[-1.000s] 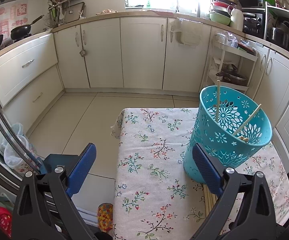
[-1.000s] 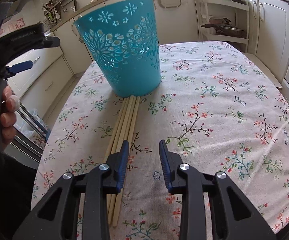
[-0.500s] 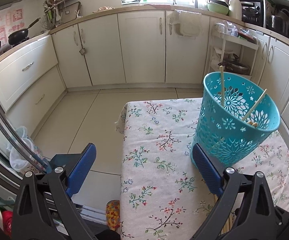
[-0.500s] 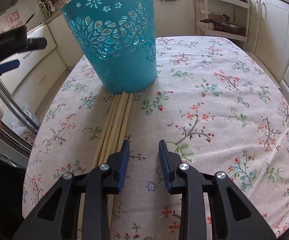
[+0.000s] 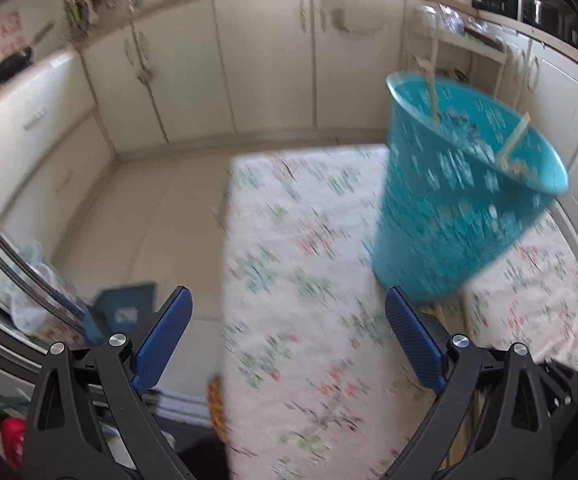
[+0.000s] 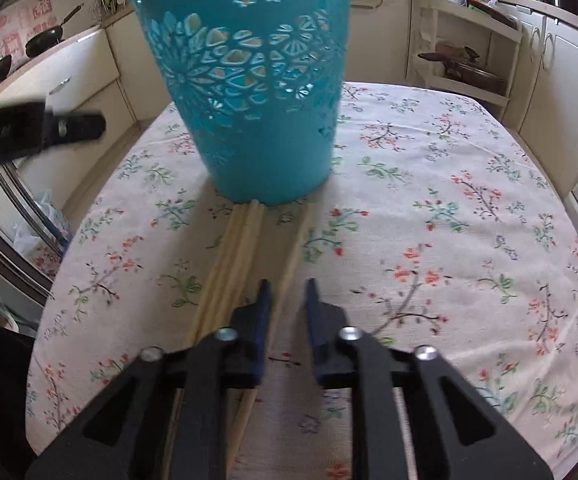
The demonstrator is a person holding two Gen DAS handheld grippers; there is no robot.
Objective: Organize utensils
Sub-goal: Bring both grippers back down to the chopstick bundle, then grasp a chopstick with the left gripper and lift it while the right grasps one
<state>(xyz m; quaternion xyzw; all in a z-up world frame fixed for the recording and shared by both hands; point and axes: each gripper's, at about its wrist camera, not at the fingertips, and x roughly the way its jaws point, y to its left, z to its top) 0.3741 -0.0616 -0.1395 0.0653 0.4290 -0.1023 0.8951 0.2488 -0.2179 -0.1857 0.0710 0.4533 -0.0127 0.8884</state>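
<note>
I see a smooth turquoise plastic basket (image 6: 249,92), pale matt wooden chopsticks (image 6: 233,264), a floral woven cloth (image 6: 449,220), and matt black grippers' arms.

Cream cabinets (image 5: 265,60) behind; black pan (image 6: 45,36) on the counter; white shelf rack (image 6: 465,40) holding cookware.

One teal basket (image 6: 249,92) holds two chopsticks (image 5: 433,92); about four more chopsticks (image 6: 233,264) lie on the worktop (image 6: 449,220).
</note>
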